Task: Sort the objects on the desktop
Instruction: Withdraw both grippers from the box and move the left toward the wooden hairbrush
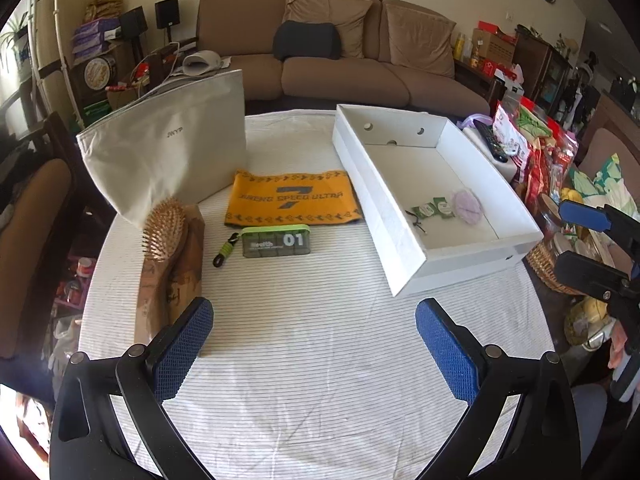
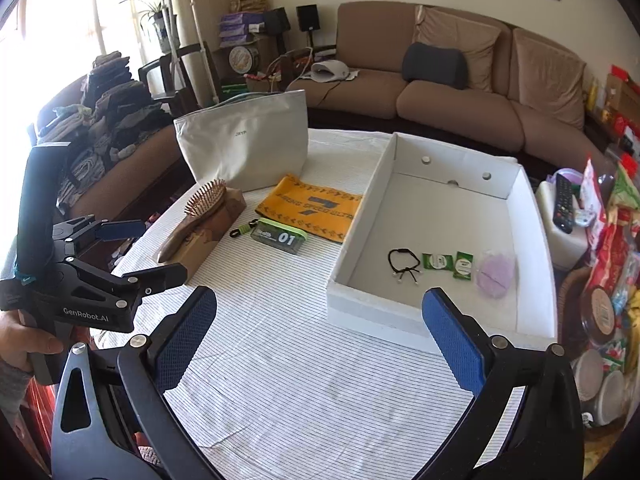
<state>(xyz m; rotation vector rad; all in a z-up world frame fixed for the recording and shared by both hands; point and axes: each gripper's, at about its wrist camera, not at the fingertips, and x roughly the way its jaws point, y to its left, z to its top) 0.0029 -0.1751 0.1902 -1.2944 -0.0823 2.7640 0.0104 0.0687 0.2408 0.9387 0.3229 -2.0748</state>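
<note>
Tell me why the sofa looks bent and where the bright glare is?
Left wrist view: the fisheye lens bows the sofa and darkens the corners; the white box stays sharp. Right wrist view: window light washes out the upper left, while the tablecloth is evenly lit.

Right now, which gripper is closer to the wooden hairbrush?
Left. The left gripper has its left finger right beside the hairbrush handle and its box. The right gripper hovers further right, in front of the white tray.
</note>
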